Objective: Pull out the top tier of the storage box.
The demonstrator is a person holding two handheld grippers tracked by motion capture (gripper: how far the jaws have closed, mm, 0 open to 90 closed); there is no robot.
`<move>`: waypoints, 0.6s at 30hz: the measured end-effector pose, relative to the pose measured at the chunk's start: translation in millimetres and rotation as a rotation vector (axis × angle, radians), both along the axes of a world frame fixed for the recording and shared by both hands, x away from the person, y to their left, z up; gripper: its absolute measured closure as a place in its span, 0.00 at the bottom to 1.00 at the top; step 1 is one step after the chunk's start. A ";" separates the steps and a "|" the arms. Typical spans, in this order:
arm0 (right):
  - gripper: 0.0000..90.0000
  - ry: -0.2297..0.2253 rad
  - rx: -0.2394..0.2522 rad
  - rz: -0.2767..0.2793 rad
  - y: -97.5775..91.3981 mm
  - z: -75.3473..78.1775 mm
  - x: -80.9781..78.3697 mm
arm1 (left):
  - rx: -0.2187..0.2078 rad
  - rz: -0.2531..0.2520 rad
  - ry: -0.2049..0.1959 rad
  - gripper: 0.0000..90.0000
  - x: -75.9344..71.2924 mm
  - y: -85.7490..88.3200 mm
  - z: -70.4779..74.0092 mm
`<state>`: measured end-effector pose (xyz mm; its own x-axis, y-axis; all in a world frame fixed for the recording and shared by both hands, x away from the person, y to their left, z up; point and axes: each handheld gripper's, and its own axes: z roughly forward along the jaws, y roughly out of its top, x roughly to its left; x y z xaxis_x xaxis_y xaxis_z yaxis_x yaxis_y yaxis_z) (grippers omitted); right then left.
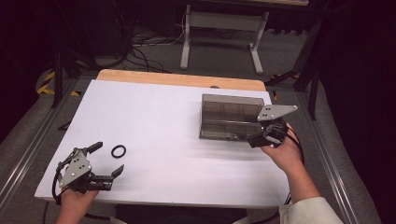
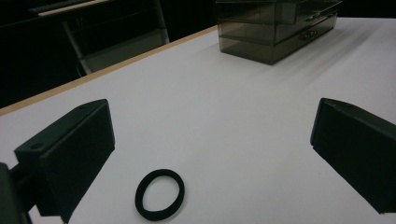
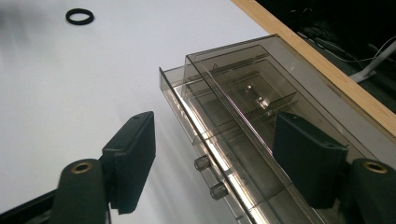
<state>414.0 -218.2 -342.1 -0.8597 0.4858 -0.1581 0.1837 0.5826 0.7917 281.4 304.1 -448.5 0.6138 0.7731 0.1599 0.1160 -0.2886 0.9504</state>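
A smoky clear drawer box [image 1: 229,116] stands at the right of the white table top. In the right gripper view the box [image 3: 252,88] has one drawer front pushed out slightly, with two small knobs [image 3: 203,163]. My right gripper [image 3: 219,154] is open and straddles that drawer front, one jaw over the table and one over the box, neither touching. From above, the right gripper [image 1: 250,136] points left at the box's near right corner. A black ring [image 1: 118,150] lies flat at the near left. My left gripper [image 1: 109,157] is open just behind the ring [image 2: 159,193], which lies on the table ahead of its jaws.
The white sheet [image 1: 154,121] covers the table, and a wooden strip [image 1: 182,78] shows along its far edge. Beyond the table are a white desk frame [image 1: 222,28] and floor cables. The box [image 2: 275,32] is far from the left gripper.
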 end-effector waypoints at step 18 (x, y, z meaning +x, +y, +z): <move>0.37 0.022 -0.112 0.021 3.4 -1.0 16.8 | -0.002 -0.002 0.003 0.01 0.3 -0.2 -0.2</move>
<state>430.8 -214.8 -343.2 -0.8733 0.4479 -0.1919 0.1868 0.6715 0.7171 281.7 303.9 -448.7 0.6159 0.7722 0.1560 0.1184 -0.2865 0.9507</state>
